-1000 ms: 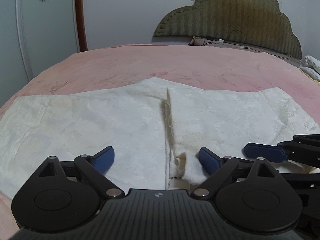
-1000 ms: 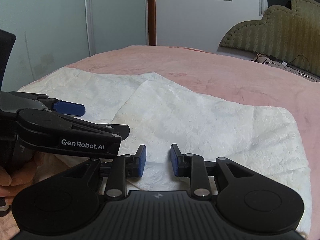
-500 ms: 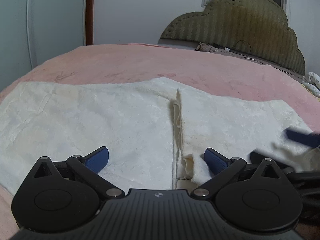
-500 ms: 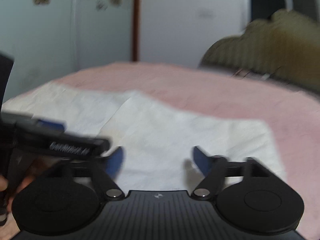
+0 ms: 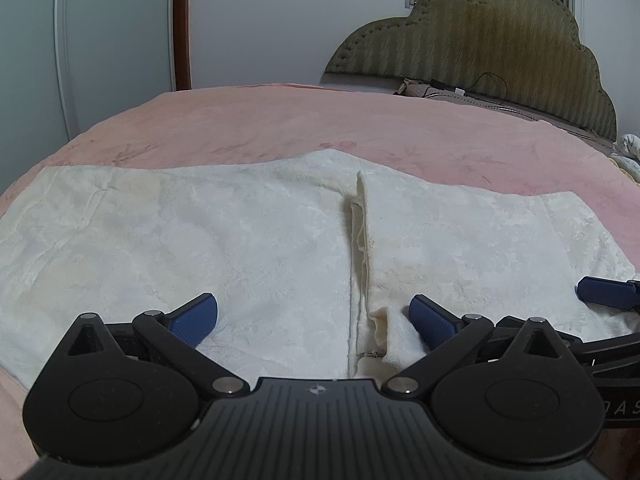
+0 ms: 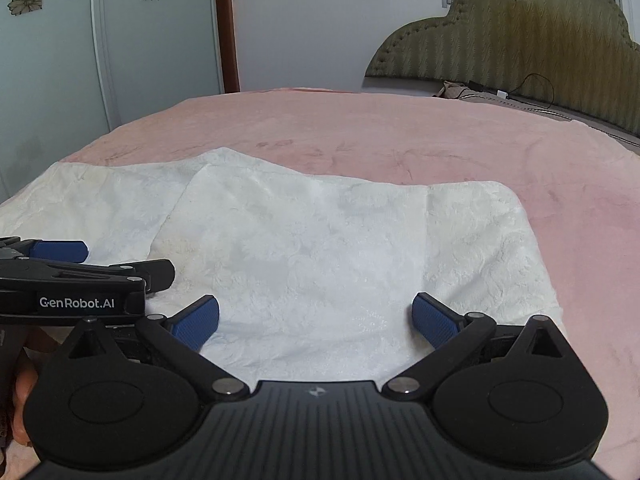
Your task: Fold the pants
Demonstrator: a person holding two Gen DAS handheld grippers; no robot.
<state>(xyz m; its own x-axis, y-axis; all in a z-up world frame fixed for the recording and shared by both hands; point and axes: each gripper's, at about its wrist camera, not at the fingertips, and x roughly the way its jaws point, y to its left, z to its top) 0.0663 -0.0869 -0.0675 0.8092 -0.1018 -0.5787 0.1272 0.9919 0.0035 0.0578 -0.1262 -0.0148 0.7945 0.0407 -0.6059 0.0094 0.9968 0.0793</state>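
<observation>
Right tool (image 6: 316,320) has gone from nearly closed to wide, nothing between its pads. Left tool (image 5: 314,318) also wide, empty, a raised fold of cloth beside its right pad. Cream pants (image 5: 224,240) lie flat, folded over, on the pink bed (image 5: 320,128)

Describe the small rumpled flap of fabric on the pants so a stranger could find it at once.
Start at the pink blanket-covered bed, then the cream textured pants spread across it. Follow their raised middle fold to the near edge: the small rumpled cream flap sticks up there, while everything around lies flat.
</observation>
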